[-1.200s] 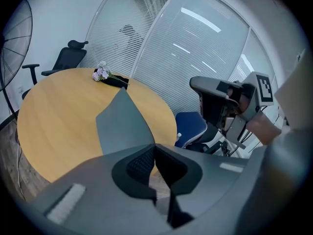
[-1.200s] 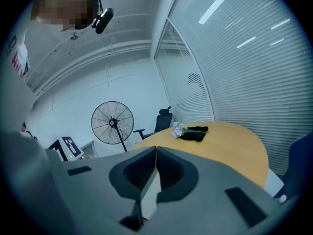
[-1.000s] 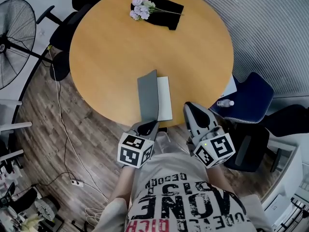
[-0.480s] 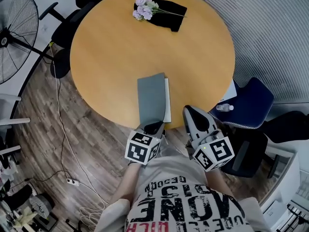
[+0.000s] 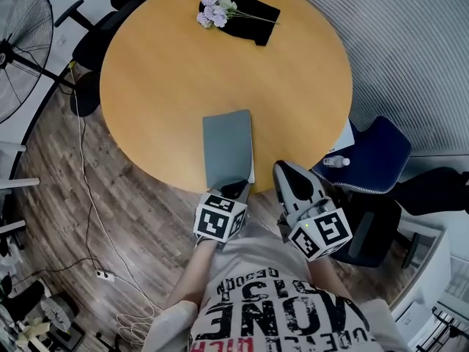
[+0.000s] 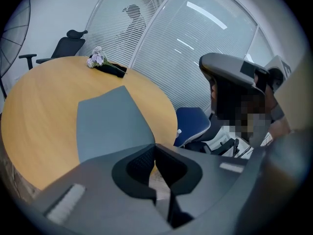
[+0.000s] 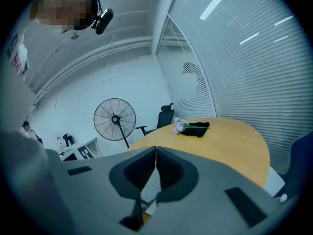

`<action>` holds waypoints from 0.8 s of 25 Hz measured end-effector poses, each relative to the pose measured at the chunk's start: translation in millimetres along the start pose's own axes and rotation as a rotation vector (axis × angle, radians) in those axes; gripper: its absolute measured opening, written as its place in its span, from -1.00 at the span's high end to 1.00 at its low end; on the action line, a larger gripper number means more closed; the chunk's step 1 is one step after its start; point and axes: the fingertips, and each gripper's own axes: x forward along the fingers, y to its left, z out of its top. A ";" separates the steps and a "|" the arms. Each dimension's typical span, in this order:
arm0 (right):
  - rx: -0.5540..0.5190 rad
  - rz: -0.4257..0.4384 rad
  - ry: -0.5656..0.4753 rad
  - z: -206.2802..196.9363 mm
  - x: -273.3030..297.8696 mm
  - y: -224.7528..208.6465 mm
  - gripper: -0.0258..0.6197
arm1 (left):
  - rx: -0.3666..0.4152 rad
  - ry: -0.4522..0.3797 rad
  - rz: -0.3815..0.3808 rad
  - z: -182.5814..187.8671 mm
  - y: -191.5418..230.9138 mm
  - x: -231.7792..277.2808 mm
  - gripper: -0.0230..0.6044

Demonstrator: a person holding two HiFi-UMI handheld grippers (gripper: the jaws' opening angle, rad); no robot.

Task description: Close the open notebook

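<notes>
Grey and flat, the notebook (image 5: 226,145) lies shut on the round wooden table (image 5: 168,86), close to the near edge, with a thin strip of white page showing along its right side. The left gripper (image 5: 234,190) points down at the notebook's near right corner. In the left gripper view its jaws are clenched, tips meeting; I cannot tell whether they pinch the cover's edge. The right gripper (image 5: 284,171) hangs just off the table's rim, to the right of the notebook and apart from it. Its jaws are pressed together on nothing, with only open room seen past them. At the far side of the table a small bunch of pale purple flowers (image 5: 212,11) lies on a black cloth (image 5: 256,11). A blue chair (image 5: 377,152) beside the table carries a small bottle (image 5: 337,160), and a standing fan (image 5: 18,50) is on the wooden floor to the left.
</notes>
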 end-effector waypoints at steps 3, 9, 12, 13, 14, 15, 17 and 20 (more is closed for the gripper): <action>0.002 -0.003 -0.002 -1.5 -0.6 0.9 0.88 | -0.003 0.011 -0.003 -4.3 0.6 8.7 0.87; 0.003 -0.013 -0.004 -1.6 -5.9 1.4 0.88 | -0.007 0.024 -0.001 -10.0 1.4 19.8 0.87; 0.005 -0.019 -0.004 -2.6 -8.1 -0.4 0.88 | -0.019 0.029 -0.005 -11.9 1.6 25.2 0.87; 0.006 -0.020 -0.004 -3.0 -8.5 -1.0 0.88 | -0.017 0.032 -0.006 -12.5 1.7 27.3 0.87; 0.006 -0.022 -0.004 -3.4 -9.0 -1.5 0.88 | -0.013 0.035 -0.005 -13.0 1.8 29.4 0.87; 0.005 -0.023 -0.004 -3.6 -9.6 -1.8 0.88 | -0.007 0.036 -0.004 -13.7 1.6 31.4 0.87; 0.004 -0.025 -0.005 -3.6 -11.6 -2.2 0.88 | 0.002 0.038 -0.001 -15.4 0.5 34.9 0.87; 0.008 -0.030 -0.008 -4.0 -13.3 -4.7 0.88 | 0.001 0.043 -0.002 -17.4 0.4 40.9 0.87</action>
